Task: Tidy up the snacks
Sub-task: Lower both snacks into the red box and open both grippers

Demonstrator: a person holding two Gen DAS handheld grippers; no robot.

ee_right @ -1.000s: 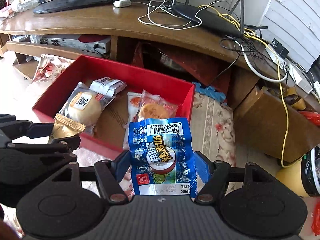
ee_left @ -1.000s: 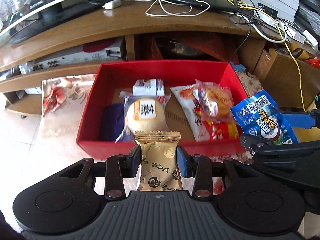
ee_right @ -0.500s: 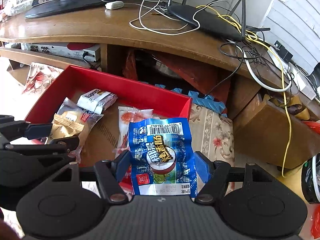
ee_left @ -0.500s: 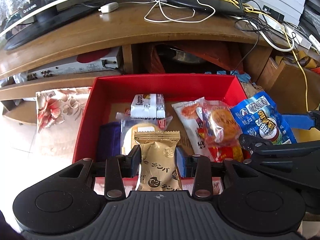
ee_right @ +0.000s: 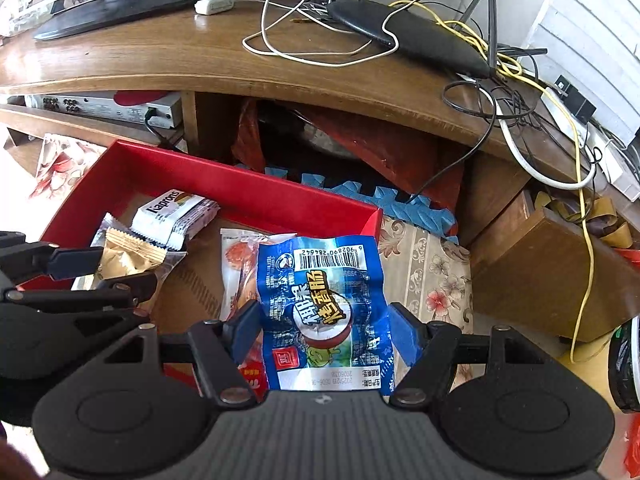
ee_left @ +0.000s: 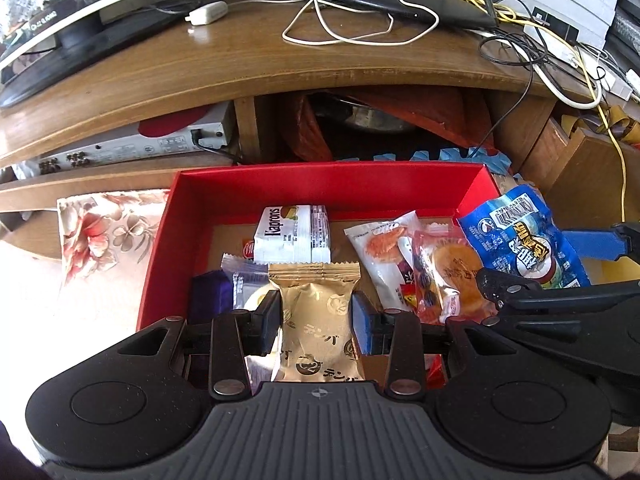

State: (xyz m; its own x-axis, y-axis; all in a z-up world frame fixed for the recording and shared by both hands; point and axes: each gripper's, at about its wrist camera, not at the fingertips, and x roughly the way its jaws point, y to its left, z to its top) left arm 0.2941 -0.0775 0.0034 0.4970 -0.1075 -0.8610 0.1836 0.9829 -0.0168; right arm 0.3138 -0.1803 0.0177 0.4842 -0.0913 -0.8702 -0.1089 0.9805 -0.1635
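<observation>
A wooden bench strewn with cables stands behind an open red box on the floor, which holds a white Kaprons packet near its back wall and a clear-wrapped round cake toward its right side. Over the box's front edge, the left tongs are closed on a gold snack pouch. Beside them, over the box's right end, the right tongs are closed on a blue snack packet.

Bright daylight, strongest at 9 o'clock; floor blown out white. Glare streaks on desk top. Heavy fisheye bending, black corners. Focus sharp throughout.
</observation>
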